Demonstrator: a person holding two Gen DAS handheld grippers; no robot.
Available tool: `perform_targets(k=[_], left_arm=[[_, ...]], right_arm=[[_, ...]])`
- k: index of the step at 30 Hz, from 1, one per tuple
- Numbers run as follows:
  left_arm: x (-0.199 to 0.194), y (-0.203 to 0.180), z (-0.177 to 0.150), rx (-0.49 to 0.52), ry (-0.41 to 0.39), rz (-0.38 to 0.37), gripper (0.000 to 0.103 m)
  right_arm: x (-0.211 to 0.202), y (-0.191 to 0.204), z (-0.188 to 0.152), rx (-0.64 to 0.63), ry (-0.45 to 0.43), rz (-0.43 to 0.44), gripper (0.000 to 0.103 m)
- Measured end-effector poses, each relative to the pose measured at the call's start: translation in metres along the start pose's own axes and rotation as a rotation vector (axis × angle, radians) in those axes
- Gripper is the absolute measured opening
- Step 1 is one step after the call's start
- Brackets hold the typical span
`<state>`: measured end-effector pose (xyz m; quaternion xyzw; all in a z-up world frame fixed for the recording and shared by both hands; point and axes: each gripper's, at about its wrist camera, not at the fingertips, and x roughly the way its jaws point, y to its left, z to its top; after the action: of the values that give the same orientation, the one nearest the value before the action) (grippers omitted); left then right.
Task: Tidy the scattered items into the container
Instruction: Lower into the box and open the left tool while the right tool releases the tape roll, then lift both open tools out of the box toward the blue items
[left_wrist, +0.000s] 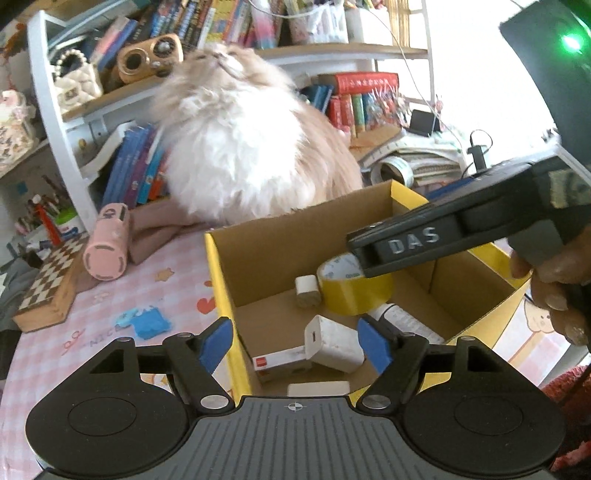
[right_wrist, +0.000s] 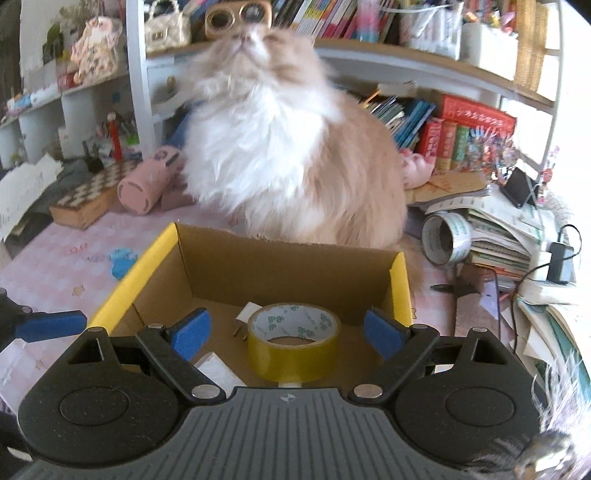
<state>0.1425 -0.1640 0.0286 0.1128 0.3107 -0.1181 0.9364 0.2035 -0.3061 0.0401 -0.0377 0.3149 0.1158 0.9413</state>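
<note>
both grippers (left_wrist: 295, 341) (right_wrist: 286, 334) tilt down over box (right_wrist: 221, 258)

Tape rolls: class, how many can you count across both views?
2. A yellow tape roll stands inside the cardboard box; a clear tape roll lies outside by the stacked papers. Others may be hidden.

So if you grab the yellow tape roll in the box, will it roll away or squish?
The yellow tape roll lies flat on its side in the cardboard box, so it probably won't roll unless tipped onto its edge. It looks like a thick wound ring, so likely stiff, not squishy. Its glossy outside may be a bit slippery, and the open middle suggests it's light.
</note>
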Motion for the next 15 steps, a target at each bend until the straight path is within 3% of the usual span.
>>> perform_targets(k=[15], left_arm=[[-0.048, 0.034, -0.035, 0.004, -0.056, -0.043, 0.081]], right_arm=[[-0.056, 0.04, -0.034, 0.098, -0.059, -0.112, 0.091]])
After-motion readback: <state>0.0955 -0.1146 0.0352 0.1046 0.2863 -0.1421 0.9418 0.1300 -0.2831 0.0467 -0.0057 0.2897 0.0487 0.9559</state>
